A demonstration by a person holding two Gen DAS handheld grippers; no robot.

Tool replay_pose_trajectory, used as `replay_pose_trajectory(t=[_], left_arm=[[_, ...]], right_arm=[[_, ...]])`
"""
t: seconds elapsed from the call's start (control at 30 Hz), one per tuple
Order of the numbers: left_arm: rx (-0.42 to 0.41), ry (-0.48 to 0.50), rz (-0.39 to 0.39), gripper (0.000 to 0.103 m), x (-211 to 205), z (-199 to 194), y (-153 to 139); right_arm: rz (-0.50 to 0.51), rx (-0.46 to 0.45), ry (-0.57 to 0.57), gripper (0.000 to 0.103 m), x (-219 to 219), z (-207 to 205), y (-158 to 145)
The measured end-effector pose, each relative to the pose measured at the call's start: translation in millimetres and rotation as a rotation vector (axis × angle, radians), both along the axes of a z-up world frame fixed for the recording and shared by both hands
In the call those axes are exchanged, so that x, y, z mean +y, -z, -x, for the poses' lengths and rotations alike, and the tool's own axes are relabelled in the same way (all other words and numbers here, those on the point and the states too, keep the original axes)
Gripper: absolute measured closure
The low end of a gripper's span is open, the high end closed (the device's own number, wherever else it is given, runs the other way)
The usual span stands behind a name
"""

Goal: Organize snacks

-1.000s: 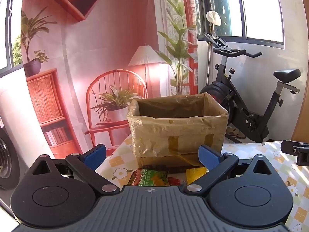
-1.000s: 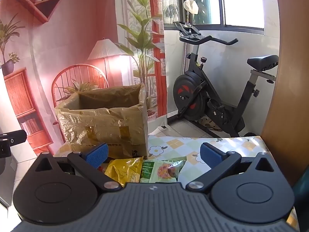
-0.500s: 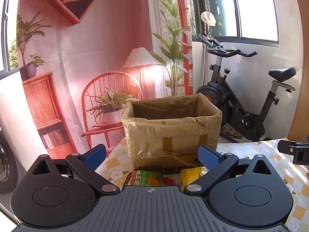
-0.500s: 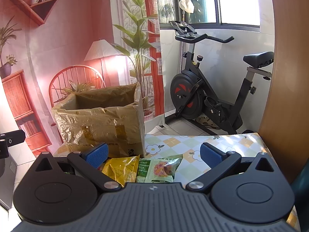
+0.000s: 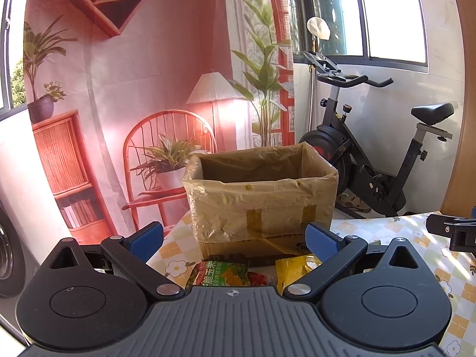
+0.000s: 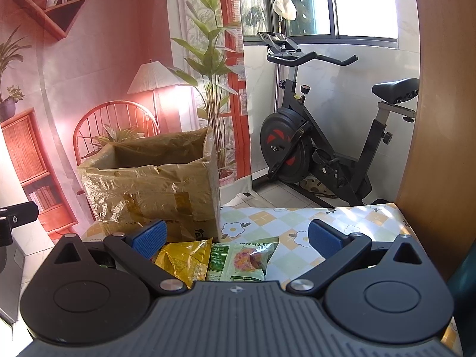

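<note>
An open cardboard box (image 5: 261, 196) lined with brownish plastic stands on the flowered tablecloth (image 5: 416, 238); the same box (image 6: 154, 184) shows left of centre in the right wrist view. In front of it lie snack packets: a green one (image 5: 221, 273) and a yellow one (image 5: 293, 269) in the left wrist view, the yellow packet (image 6: 183, 260) and a light green packet (image 6: 242, 260) in the right wrist view. My left gripper (image 5: 235, 236) hangs open above the packets, holding nothing. My right gripper (image 6: 238, 235) is open too, just short of its packets.
The other gripper's black tip (image 5: 452, 230) reaches in at the right edge of the left wrist view. A wooden panel (image 6: 440, 119) rises beside the table's right side. Behind stand an exercise bike (image 6: 321, 148) and a printed backdrop (image 5: 134, 89). The tablecloth (image 6: 297, 220) ends near the box.
Both grippers have drawn back and shifted slightly, so the box looks smaller and sits a bit further right in the left wrist view. Jaws stay open; the packets have not moved.
</note>
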State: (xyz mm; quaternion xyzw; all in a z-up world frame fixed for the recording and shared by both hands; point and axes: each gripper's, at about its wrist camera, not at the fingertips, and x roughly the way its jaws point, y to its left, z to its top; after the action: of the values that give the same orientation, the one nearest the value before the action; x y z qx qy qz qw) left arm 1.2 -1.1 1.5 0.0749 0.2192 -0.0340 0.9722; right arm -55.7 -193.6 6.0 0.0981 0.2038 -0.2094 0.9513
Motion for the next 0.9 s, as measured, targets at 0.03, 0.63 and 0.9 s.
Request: replay_pose_trajectory(t=[0.03,0.63,0.9], left_arm=[[0.000,-0.001,0.000,0.001,-0.3,0.4,0.2],[0.005,0.003,0.003,0.001,-0.6,-0.4,3.4],[0.005,0.007,0.008,0.001,-0.9,0.1,4.2]], right_arm=[[0.000,0.000,-0.001,0.000,-0.1,0.0,0.0],[-0.003,0.004,0.001,0.000,-1.9,0.0,2.0],[-0.007,0.010,0.002,0.000,-2.9,-1.6,3.3]])
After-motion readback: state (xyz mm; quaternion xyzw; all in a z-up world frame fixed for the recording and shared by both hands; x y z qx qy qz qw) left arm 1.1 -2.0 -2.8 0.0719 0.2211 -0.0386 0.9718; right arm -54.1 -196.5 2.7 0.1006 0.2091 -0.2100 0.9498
